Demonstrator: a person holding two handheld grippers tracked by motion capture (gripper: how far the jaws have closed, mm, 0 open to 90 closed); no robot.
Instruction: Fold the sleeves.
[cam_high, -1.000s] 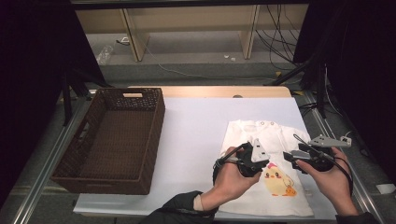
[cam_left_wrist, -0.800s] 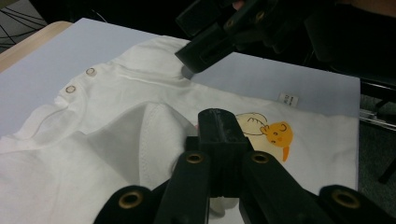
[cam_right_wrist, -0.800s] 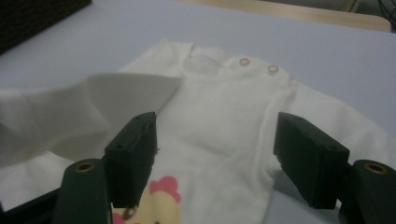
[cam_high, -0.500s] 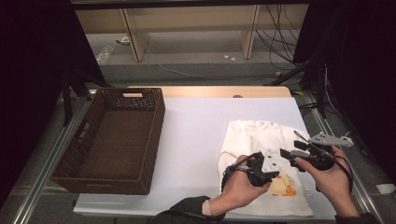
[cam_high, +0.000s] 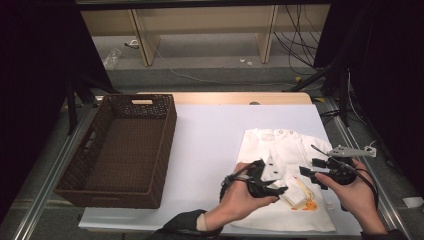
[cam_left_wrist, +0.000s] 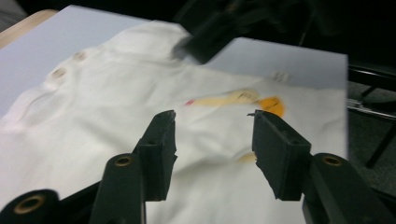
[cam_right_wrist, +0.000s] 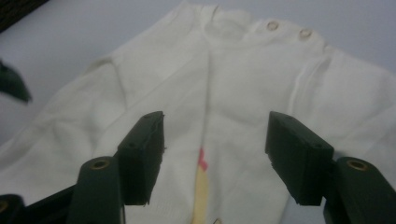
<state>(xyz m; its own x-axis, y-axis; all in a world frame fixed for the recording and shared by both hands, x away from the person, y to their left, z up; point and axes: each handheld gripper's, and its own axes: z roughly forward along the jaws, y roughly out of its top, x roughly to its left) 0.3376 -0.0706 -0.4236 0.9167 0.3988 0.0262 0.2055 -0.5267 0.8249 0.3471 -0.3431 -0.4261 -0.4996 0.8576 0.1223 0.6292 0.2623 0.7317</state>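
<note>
A white garment (cam_high: 285, 185) with a yellow and orange print is spread flat on the right half of the white table (cam_high: 210, 140), near its front edge, with two snap buttons seen at its collar. Above its lower part the left gripper (cam_high: 282, 191) is held with jaws just opened and nothing pinched between them, while the right gripper (cam_high: 307, 172) is poised just beside it, jaws parted though lately narrowing, the cloth merely below them. A brown wicker basket (cam_high: 165, 145) is set well apart on the table's left side.
</note>
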